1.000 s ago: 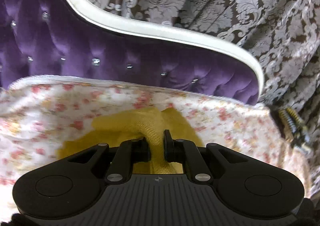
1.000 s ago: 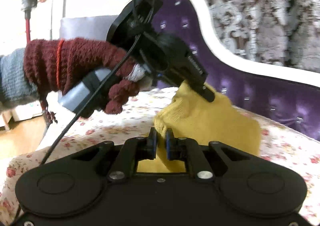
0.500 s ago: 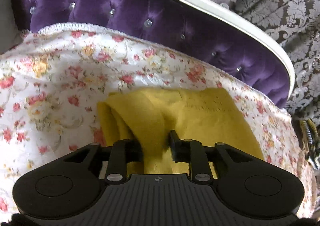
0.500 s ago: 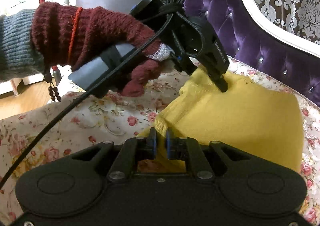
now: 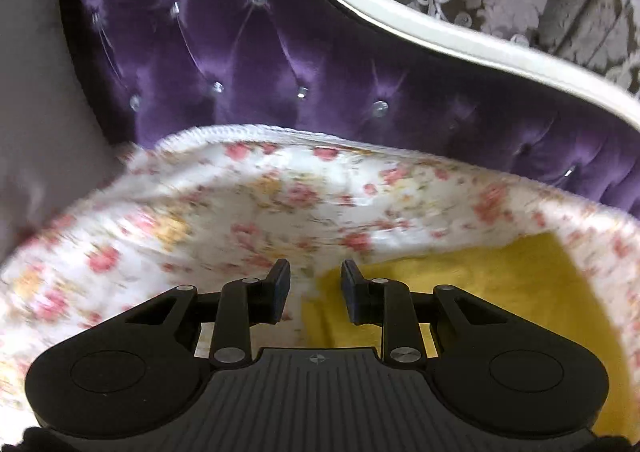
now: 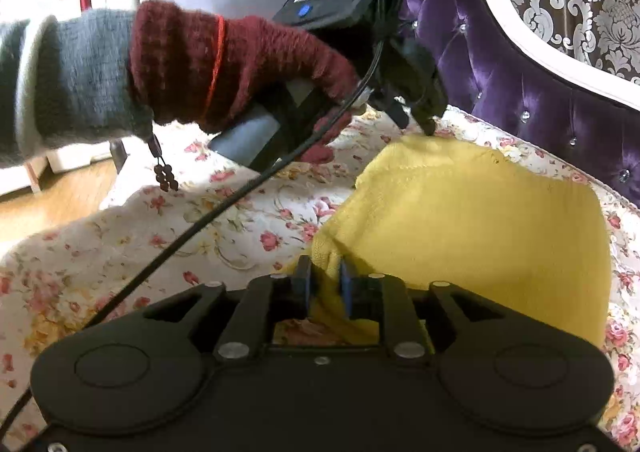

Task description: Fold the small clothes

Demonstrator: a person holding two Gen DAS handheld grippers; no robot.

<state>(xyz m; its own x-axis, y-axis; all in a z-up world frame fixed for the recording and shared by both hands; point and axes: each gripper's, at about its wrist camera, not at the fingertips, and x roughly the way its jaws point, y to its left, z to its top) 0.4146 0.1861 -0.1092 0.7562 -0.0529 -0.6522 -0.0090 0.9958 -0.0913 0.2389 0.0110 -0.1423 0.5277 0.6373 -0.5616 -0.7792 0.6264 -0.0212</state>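
We've got the yellow knit garment (image 6: 472, 228) lying flat on the flowered sofa cover (image 6: 200, 224), its far edge near the purple tufted sofa back (image 5: 280, 64). Our left hand-held gripper (image 5: 313, 286) stands part open with nothing between its pads, only flowered cloth showing through the gap; the garment's near-left corner sits just beside its right finger. Our right hand-held gripper (image 6: 325, 284) is opening, and a bunched corner of the knit sits between its pads, which no longer look to be pinching it.

Now the risks. That corner is rucked up, so if we pull away before the pads are clear, the loose knit may snag and drag the fold open. The left view is blurred, so that hand looks to be on the move. Its cable (image 6: 208, 220) hangs low over the cover, near the garment's left edge, and could catch it. The soft cover may also wrinkle under any press and skew the fold.
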